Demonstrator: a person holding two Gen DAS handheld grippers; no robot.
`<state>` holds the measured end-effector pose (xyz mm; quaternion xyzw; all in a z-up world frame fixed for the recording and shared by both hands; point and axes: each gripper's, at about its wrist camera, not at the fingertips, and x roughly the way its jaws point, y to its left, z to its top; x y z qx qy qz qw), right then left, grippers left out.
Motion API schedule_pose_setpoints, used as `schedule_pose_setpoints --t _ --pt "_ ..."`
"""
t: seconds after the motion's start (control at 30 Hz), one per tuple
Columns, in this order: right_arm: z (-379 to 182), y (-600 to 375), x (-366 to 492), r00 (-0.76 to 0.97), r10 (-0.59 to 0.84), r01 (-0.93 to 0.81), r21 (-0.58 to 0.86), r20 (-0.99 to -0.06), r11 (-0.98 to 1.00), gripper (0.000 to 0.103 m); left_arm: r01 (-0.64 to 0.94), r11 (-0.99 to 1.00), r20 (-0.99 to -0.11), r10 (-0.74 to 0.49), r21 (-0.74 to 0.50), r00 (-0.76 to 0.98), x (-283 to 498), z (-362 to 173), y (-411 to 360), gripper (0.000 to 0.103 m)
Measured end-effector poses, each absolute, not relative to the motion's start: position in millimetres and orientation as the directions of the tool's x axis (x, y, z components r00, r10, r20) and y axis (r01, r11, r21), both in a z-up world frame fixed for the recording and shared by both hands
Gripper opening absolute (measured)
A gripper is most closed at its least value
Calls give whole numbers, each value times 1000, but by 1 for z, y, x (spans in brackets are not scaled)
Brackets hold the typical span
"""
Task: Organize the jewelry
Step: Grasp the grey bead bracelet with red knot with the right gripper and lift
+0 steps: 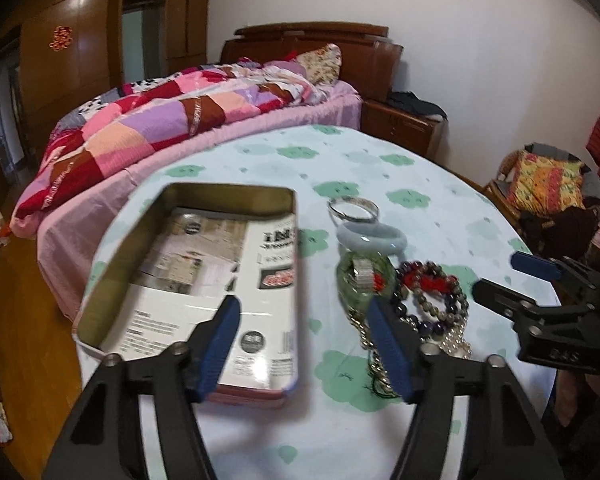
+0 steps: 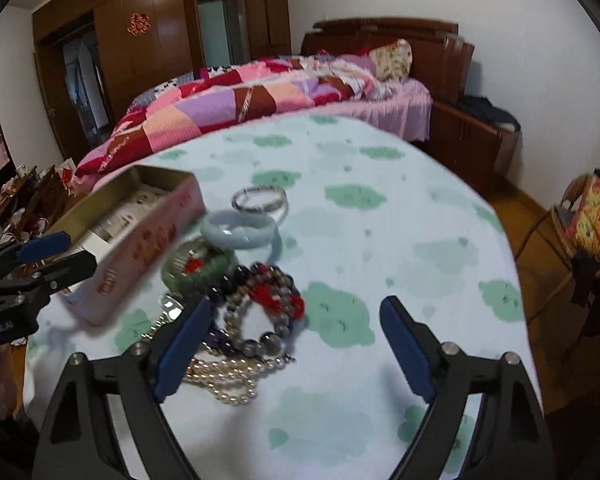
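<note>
An open tin box [image 1: 188,280] lined with printed paper lies on the round table [image 1: 380,160]. Right of the tin lies a heap of jewelry: a silver bangle [image 1: 353,208], a pale jade bangle [image 1: 370,238], a green bangle [image 1: 364,276], beaded bracelets [image 1: 432,296] and a pearl necklace [image 2: 228,380]. My left gripper [image 1: 303,306] hangs open over the tin's near right corner, nothing between its fingers. My right gripper [image 2: 296,306] stands open above the near right side of the beaded bracelets [image 2: 268,304]; its left finger overlaps the heap. Neither holds anything.
A bed [image 1: 180,128] with a patchwork quilt stands close behind the table. A wooden nightstand [image 1: 404,124] is beside it. At the right a chair [image 1: 548,184] carries a bright cushion. Wardrobes line the far wall. The green-patterned cloth [image 2: 380,240] right of the jewelry is bare.
</note>
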<state>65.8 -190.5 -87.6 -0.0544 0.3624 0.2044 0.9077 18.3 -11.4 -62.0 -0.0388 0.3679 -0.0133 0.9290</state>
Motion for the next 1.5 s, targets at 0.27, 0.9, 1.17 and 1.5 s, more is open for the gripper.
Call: schedule_pose_setpoints --t 0.27,0.9,1.17,1.5 --pt "-93 -191 72 583 349 -433 82 -733 898 75 11 996 -702 -71 -89 708 22 -70 -20 60" --pt "-77 -209 84 532 461 -461 214 -710 861 12 41 996 -702 -87 -83 707 23 -70 -28 60" --pt "-65 -223 90 578 424 -413 199 -697 889 12 86 996 -689 -67 -6 721 27 -63 -54 60" --pt "-63 -244 95 564 453 -406 245 -690 880 12 124 991 -666 -61 48 744 34 -54 -77 60"
